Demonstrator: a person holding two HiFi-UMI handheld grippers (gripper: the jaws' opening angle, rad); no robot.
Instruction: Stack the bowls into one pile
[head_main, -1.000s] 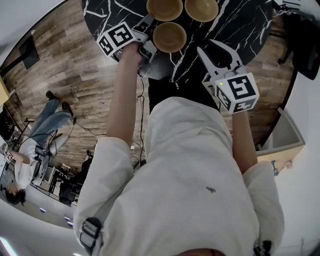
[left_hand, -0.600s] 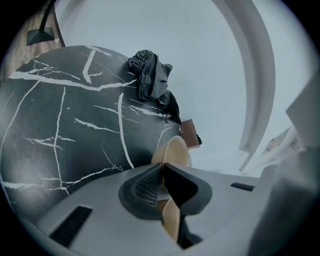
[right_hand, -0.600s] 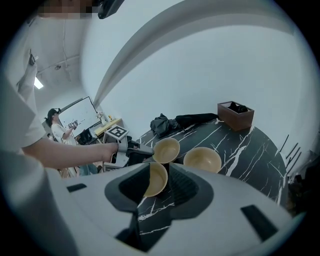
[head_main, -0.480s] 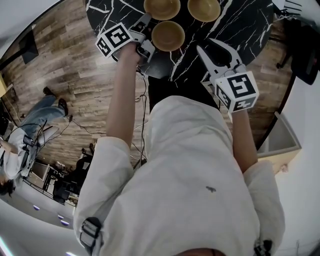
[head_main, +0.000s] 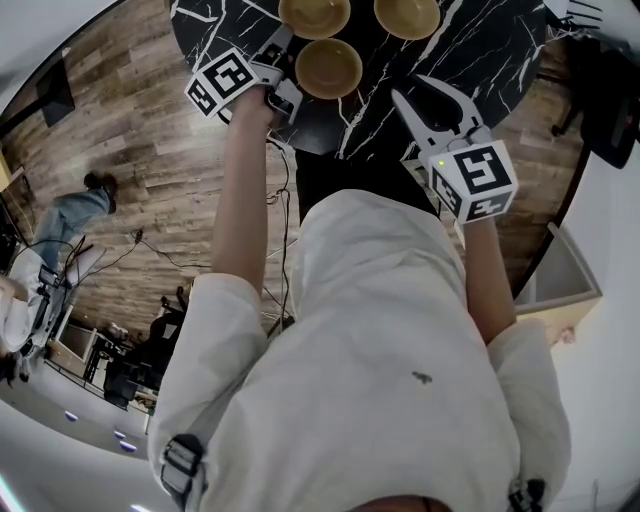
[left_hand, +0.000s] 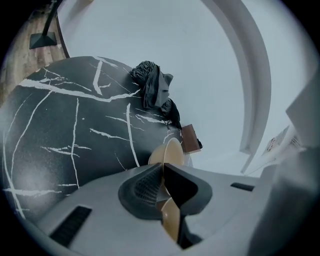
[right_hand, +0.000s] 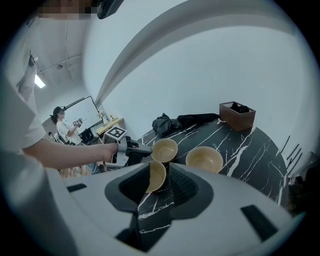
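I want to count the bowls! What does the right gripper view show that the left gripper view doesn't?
Only the right gripper view shows three bowls, the left gripper with the arm holding it, and a person far behind. Only the left gripper view shows, close up, its jaws pinching one bowl by the rim. Both show the black marble table, the dark cloth and the brown box.

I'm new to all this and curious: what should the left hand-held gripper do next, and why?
The left hand-held gripper is shut on a tan bowl at its rim, and no bowl is stacked yet. It should probably lift it and set it into the neighbouring bowl.
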